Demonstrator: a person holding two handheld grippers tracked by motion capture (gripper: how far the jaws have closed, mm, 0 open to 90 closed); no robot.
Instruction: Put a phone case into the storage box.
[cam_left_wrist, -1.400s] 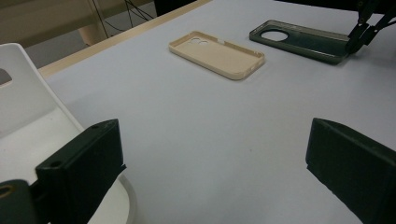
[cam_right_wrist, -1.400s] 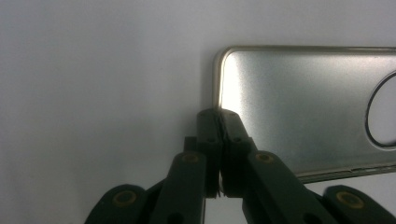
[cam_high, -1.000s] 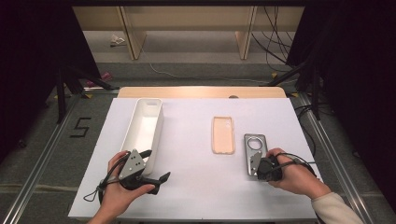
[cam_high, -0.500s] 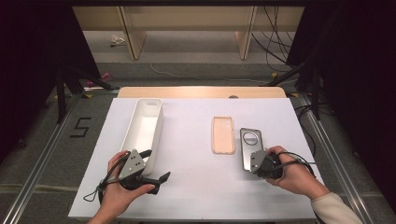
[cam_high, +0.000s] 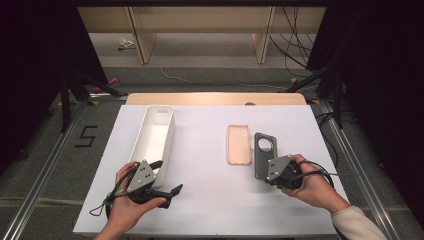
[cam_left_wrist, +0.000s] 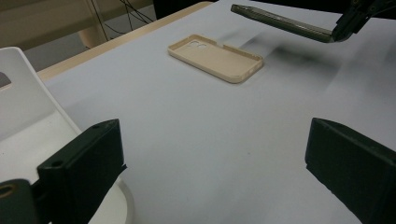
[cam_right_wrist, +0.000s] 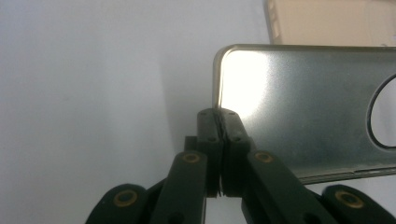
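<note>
A dark grey phone case (cam_high: 263, 152) with a round camera hole hangs a little above the white table (cam_high: 210, 200), casting a shadow below it. My right gripper (cam_high: 264, 175) is shut on its near corner; in the right gripper view the pads (cam_right_wrist: 219, 116) pinch the dark case's (cam_right_wrist: 303, 107) edge. A beige phone case (cam_high: 239, 144) lies flat just left of it, open side up. My left gripper (cam_high: 165, 177) stands open near the front left, beside the white tray (cam_high: 155, 132). From the left gripper view, the beige case (cam_left_wrist: 215, 57) lies ahead and the dark case (cam_left_wrist: 280, 21) floats beyond it.
The long white tray (cam_left_wrist: 28, 126) stands at the left, its near end close to my left jaws. A wooden strip (cam_high: 215, 98) borders the table's far edge. Dark stands and cables flank both sides.
The dark case has come up off the table at its far end and shifted slightly toward the beige case. Both hands have stayed where they were.
</note>
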